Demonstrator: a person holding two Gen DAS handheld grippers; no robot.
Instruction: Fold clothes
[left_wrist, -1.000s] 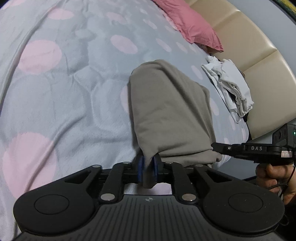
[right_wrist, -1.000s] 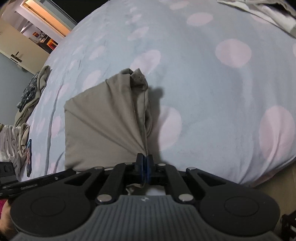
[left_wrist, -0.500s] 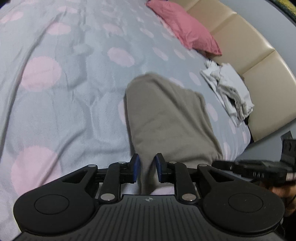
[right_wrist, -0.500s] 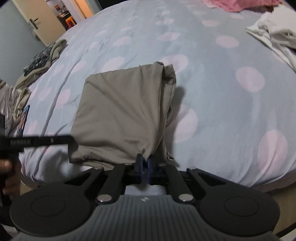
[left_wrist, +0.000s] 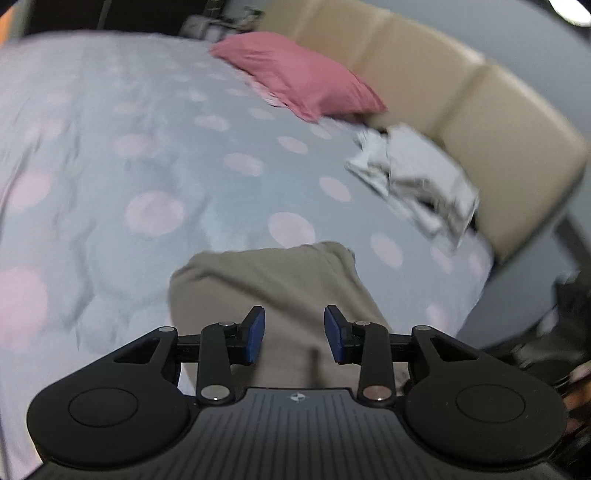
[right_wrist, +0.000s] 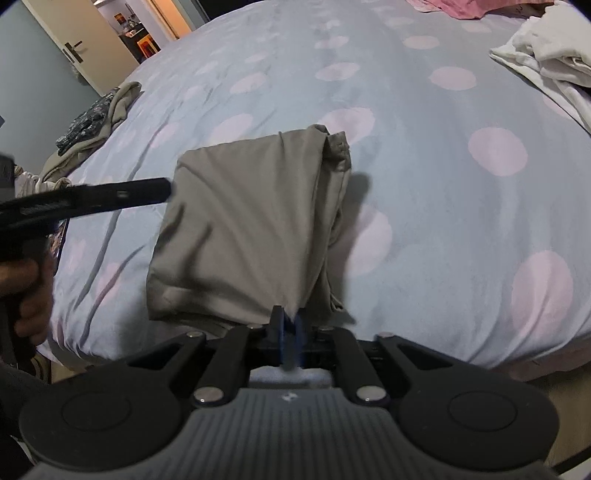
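Observation:
A folded grey-brown garment (right_wrist: 251, 229) lies flat on the dotted bedspread (right_wrist: 443, 221) near the bed's front edge. My right gripper (right_wrist: 290, 325) is at the garment's near right corner. Its jaws are opening to a narrow gap, the cloth tip just at the pads, no longer pinched. My left gripper (left_wrist: 293, 338) hovers above the garment (left_wrist: 266, 284) with its blue pads apart and opening, nothing between them. In the right wrist view its black fingers (right_wrist: 110, 195) reach in from the left, held by a hand (right_wrist: 26, 291).
A white crumpled garment (left_wrist: 417, 181) lies by the beige headboard (left_wrist: 480, 122), next to a pink pillow (left_wrist: 303, 77). A pile of clothes (right_wrist: 92, 122) sits at the bed's far left edge. A door (right_wrist: 70, 48) stands beyond.
The left gripper let go of the garment's edge, opened wide and lifted away. The right gripper's pads parted slightly. The garment settled flat on the bed.

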